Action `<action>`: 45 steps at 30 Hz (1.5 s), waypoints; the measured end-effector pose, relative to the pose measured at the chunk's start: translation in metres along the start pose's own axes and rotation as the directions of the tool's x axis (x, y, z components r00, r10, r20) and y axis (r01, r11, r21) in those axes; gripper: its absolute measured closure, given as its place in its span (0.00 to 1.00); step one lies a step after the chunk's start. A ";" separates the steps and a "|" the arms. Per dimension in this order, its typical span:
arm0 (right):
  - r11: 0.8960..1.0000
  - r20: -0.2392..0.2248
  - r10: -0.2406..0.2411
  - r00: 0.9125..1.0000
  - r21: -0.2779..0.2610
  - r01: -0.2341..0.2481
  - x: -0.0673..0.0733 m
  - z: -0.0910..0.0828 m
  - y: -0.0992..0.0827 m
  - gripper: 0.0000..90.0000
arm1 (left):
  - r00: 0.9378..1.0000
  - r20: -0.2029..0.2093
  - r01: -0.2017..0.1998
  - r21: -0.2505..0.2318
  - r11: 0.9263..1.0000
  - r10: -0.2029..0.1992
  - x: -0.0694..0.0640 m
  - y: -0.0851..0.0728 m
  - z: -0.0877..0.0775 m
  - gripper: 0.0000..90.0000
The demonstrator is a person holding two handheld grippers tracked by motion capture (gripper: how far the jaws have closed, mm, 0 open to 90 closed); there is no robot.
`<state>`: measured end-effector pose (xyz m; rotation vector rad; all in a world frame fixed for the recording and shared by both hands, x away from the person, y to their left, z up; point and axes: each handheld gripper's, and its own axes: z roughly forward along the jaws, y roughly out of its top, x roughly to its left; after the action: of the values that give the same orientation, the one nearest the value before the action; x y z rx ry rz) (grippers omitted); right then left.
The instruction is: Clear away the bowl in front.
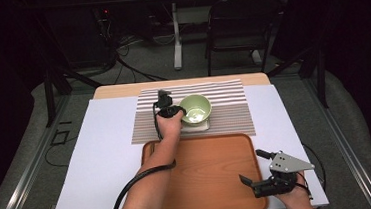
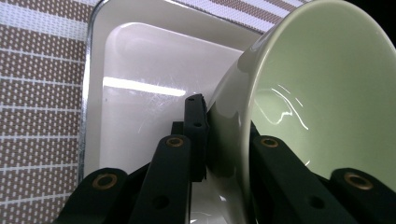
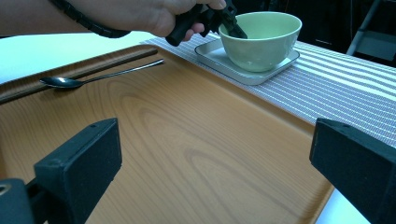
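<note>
Gripping: my left gripper [image 1: 172, 109] pinches green bowl [image 1: 195, 108] by its rim, frame centre, one jaw inside, one outside, so it can lift.
Bowl: sits on white dish [image 1: 200, 125] on striped mat [image 1: 231, 112].
Right gripper [image 1: 255, 169]: jaws wide, holding nothing, parked lower right over wooden tray [image 1: 204, 178], spare.

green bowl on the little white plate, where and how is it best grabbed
Take the green bowl by its thin rim, one jaw inside and one outside, coming down from above on the side toward the wooden tray. The wall flares wide and smooth, too broad to span, so the rim is the narrow part. The left tongs already pinch it that way, over the white plate.
</note>
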<state>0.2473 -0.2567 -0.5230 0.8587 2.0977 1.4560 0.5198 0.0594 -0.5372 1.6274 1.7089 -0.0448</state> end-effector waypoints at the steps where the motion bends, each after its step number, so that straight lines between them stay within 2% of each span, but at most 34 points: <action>1: 1.000 0.000 0.000 1.000 0.000 0.000 0.000 0.000 0.000 0.02 | 1.000 0.001 0.001 -0.001 1.000 -0.001 0.000 0.001 -0.001 0.92; 7: 1.000 0.000 -0.001 1.000 0.001 0.001 0.000 0.000 0.000 0.02 | 1.000 -0.002 -0.007 -0.014 1.000 0.007 -0.001 0.007 -0.011 0.90; 19: 1.000 0.002 -0.001 1.000 0.000 0.001 0.000 0.000 0.000 0.02 | 0.998 -0.007 -0.065 -0.033 0.997 0.065 -0.008 0.014 -0.033 0.90; 29: 1.000 0.004 -0.001 1.000 0.000 0.001 0.000 0.001 0.000 0.02 | 0.995 0.001 -0.097 -0.035 0.995 0.097 -0.012 0.015 -0.048 0.90; 36: 1.000 0.002 -0.002 1.000 0.002 0.002 0.001 0.000 0.000 0.02 | 0.994 0.006 -0.110 -0.031 0.994 0.110 -0.016 0.014 -0.053 0.90; 45: 1.000 0.003 -0.001 1.000 -0.001 0.001 0.001 0.000 0.000 0.02 | 0.985 0.043 -0.167 0.002 0.986 0.166 -0.024 0.002 -0.058 0.91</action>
<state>0.2471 -0.2559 -0.5227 0.8588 2.0942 1.4541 0.4906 0.0689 -0.4830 1.7558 1.5368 -0.0026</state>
